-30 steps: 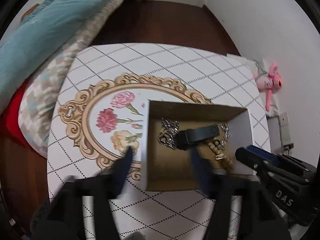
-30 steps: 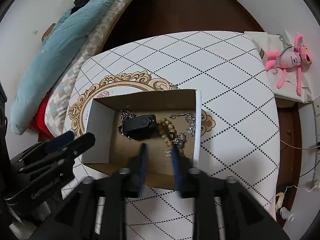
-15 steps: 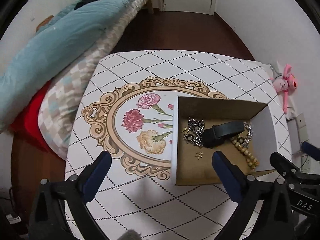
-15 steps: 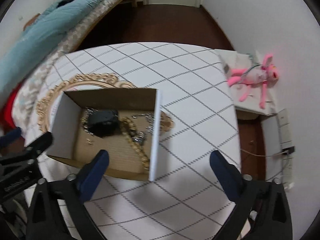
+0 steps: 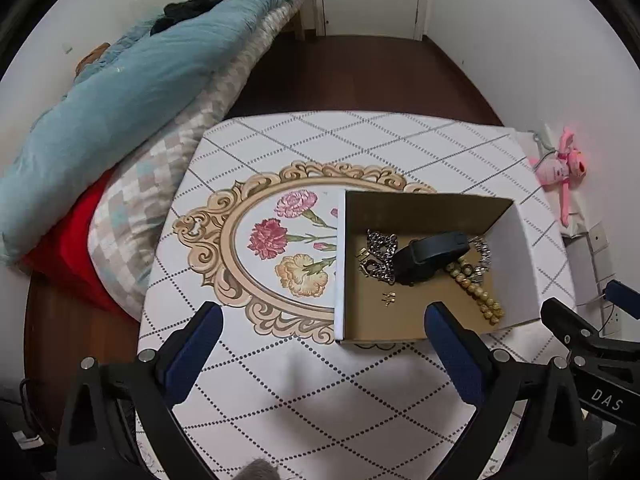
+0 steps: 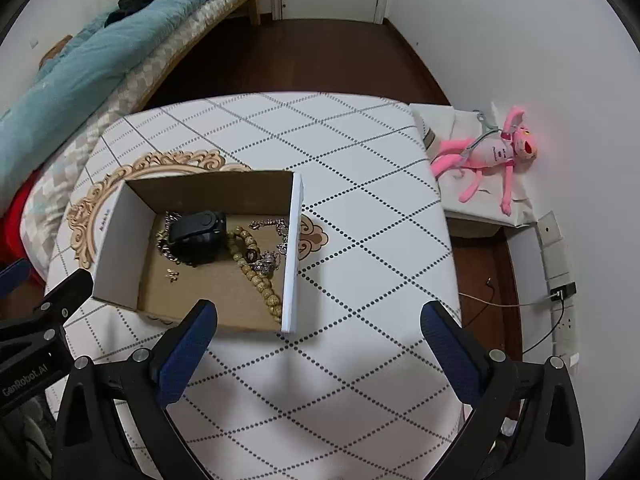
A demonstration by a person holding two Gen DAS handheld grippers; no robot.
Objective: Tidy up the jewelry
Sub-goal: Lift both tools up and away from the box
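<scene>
Jewelry sits inside the cardboard box (image 5: 516,256) on the table (image 5: 320,380): black band (image 5: 434,254), bead bracelet (image 5: 476,292), silver chain (image 5: 382,252). Left claw (image 5: 320,344) and right claw (image 6: 318,338) hover nearer the camera, both spread wide and empty.

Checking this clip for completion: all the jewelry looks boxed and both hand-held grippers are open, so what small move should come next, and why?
Probably none beyond holding clear. The chain, black band and beads all lie inside the box; the left hand-held gripper and right hand-held gripper hang open and empty above the table.
</scene>
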